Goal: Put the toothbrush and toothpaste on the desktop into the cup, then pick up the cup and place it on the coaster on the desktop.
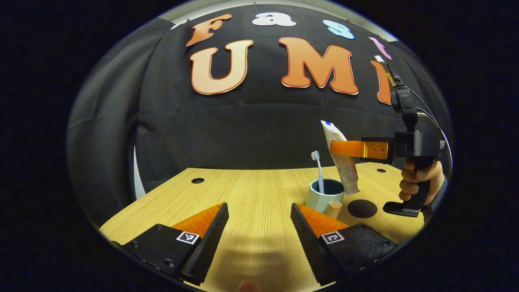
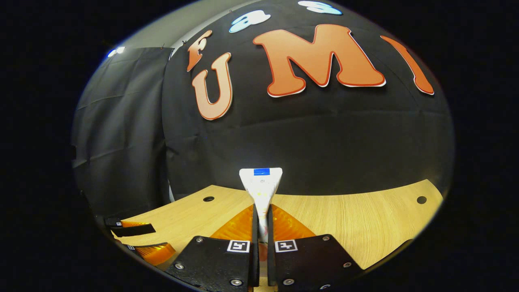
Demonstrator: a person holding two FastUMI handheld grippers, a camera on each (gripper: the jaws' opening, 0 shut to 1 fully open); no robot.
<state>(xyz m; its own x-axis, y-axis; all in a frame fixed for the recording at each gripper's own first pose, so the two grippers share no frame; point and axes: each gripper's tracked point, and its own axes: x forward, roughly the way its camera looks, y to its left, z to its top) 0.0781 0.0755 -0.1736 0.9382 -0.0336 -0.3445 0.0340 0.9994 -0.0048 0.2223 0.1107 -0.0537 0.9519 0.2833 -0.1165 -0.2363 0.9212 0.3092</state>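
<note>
The toothpaste (image 1: 342,158) hangs nearly upright in the air, its long axis close to vertical with the flat crimped end at twelve o'clock and the cap end at six, leaning slightly so the cap sits a little to the five o'clock side. The cap end hovers just above the rim of the cup (image 1: 324,194), at the cup's three o'clock edge rather than over its middle, so the coming drop seems to turn on a small shift toward nine o'clock before release. The toothbrush (image 1: 319,172) already stands in the cup, bristles up, on the nine o'clock side of the opening. The right gripper (image 1: 338,149) has its jaws clamped across the tube's middle, reaching in from three o'clock, a hand (image 1: 417,180) on its grip. It is plainly the nearer one to the cup.

The left gripper (image 1: 259,221) waits low over the bench (image 1: 251,190), jaws wide apart with nothing between them, the cup at about one o'clock from it. The round dark coaster (image 1: 362,208) lies just beside the cup at its four o'clock.

The left gripper view gives tube, cup and coaster together. The right gripper view gives the close grip: the tube's crimped end (image 2: 260,186) rising from between the pressed jaws of the right gripper (image 2: 260,227).
</note>
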